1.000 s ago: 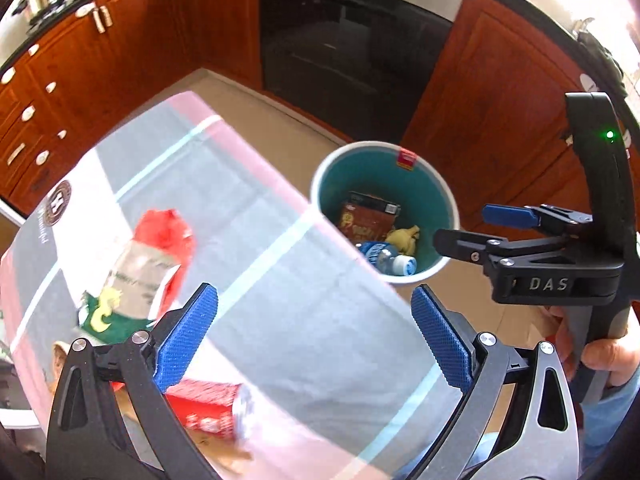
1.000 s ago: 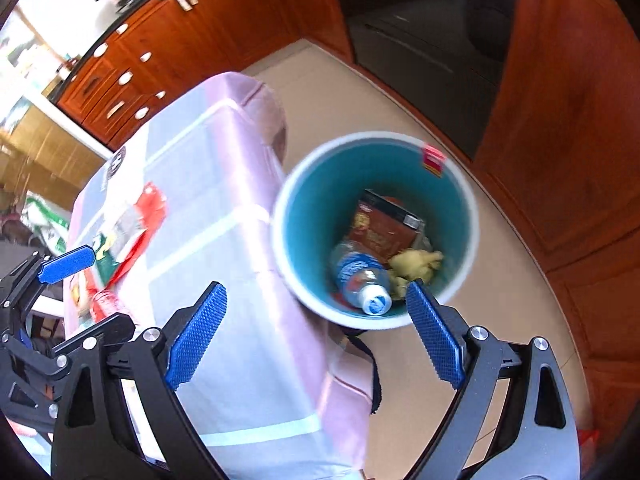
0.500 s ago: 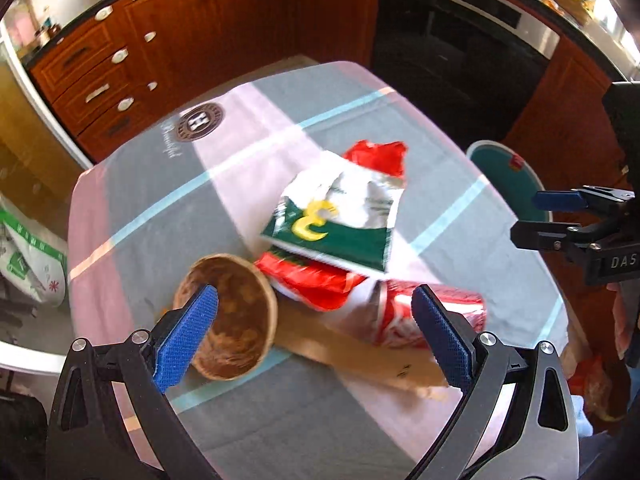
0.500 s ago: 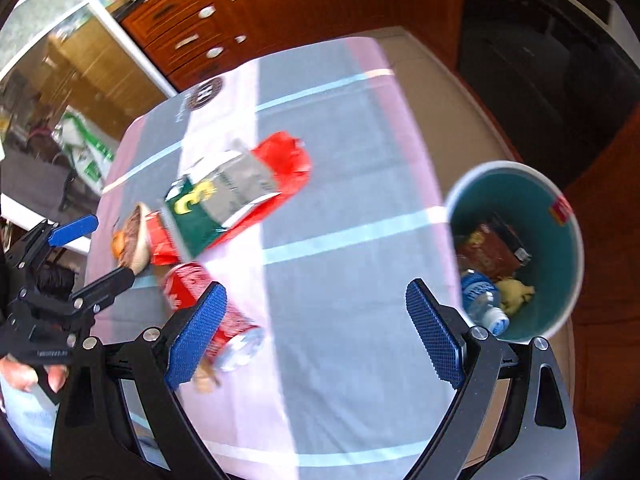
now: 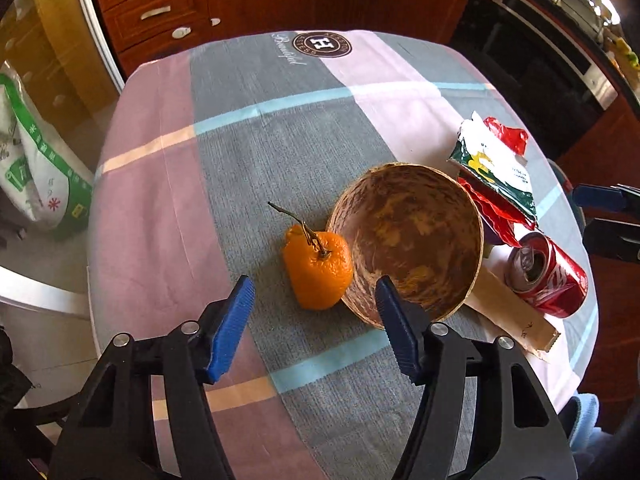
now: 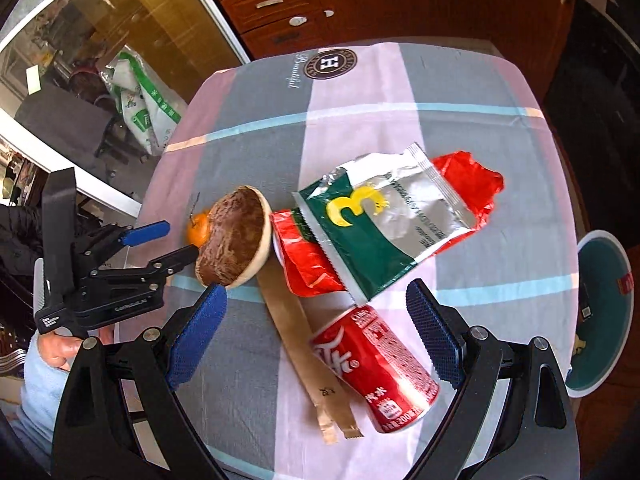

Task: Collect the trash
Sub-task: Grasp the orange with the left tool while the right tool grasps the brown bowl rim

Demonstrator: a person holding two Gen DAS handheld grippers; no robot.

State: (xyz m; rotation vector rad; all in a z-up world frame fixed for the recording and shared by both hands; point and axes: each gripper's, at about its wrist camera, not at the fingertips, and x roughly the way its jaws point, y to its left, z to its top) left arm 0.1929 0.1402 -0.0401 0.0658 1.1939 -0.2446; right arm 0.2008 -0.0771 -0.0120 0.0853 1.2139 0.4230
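An orange peel with a stem (image 5: 318, 270) lies on the checked tablecloth against a tilted coconut-shell bowl (image 5: 412, 240). My left gripper (image 5: 314, 326) is open and empty, just short of the peel; it also shows in the right wrist view (image 6: 166, 242). My right gripper (image 6: 316, 338) is open and empty over a red soda can (image 6: 374, 370) lying on its side. A brown paper sleeve (image 6: 304, 344) lies beside the can. A green-and-silver snack bag (image 6: 384, 228) rests on a red wrapper (image 6: 476, 188). The teal trash bin (image 6: 604, 308) stands on the floor at the right.
The tablecloth (image 5: 256, 148) covers a small table. Wooden cabinets (image 5: 160, 12) and a dark oven (image 5: 532, 40) stand behind it. A white-and-green plastic bag (image 5: 36, 160) sits on the floor at the left, by a glass door (image 6: 100, 20).
Both grippers swung away from the bin to the table. The left one moved left and down to the orange peel; the right one came down over the can.
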